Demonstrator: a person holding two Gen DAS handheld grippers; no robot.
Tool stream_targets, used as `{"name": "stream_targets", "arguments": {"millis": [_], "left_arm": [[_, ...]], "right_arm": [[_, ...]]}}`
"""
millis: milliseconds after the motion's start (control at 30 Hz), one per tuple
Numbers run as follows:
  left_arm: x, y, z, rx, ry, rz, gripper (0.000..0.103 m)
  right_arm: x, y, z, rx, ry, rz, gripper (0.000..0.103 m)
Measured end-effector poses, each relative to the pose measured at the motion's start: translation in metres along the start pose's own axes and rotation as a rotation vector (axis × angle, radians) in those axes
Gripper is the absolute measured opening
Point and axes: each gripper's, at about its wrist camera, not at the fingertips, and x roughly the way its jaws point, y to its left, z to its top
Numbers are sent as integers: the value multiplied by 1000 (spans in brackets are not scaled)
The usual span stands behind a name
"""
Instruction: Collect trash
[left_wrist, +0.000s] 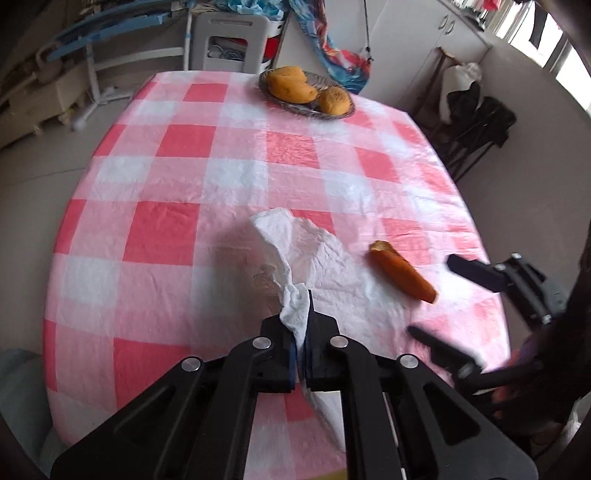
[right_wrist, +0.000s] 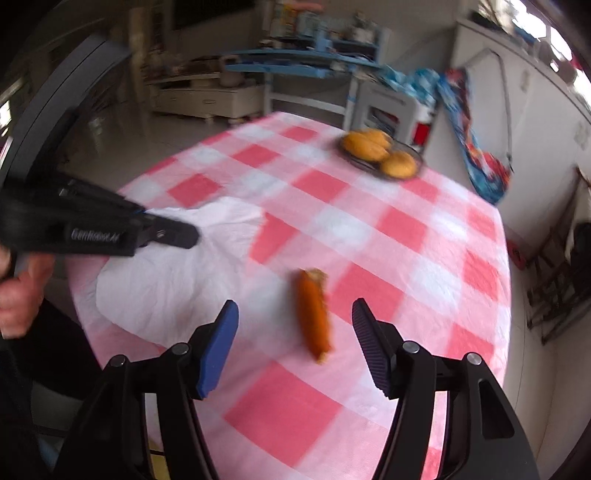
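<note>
Left gripper (left_wrist: 303, 314) jaws closed; right gripper (right_wrist: 293, 325) jaws spread.

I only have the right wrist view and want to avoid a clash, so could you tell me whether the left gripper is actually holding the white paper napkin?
Observer: Yes, the left gripper has its jaws shut on a bunched corner of the white paper napkin.
Operator: Is that corner lifted?
Observer: It rises off the pink checked tablecloth; the rest lies flat.
Operator: Does the napkin touch the orange bitten sausage?
Observer: It lies beside the orange bitten sausage; contact is unclear.
</note>
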Motion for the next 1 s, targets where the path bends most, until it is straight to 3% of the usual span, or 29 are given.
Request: {"name": "stream_targets", "arguments": {"millis": [100,233,333,400,433,500,700,833,1000], "left_arm": [[3,-1,-5,6,39,-39,4],[15,-8,-12,36,109,-9,5],[22,-14,-16,69,128,26,21],[21,-22,-18,101,114,32,49],[21,-26,-19,120,107,53,53],[25,-35,-22,186,88,142,53],[23,-35,-20,209,76,206,55],[18,-30,-18,190,69,187,56],[26,-47,-27,283,83,208,56]], "right_arm": [[9,17,2,-43,20,20,69],[23,35,1,-90,59,32,69],[27,41,-2,-113,75,25,70],[26,39,-3,-113,77,22,71],[24,38,-3,-109,73,22,71],[16,33,-4,-99,56,19,72],[4,23,-15,-156,61,-73,81],[2,5,-18,-117,80,-95,81],[8,-13,-15,-34,98,-139,81]]}}
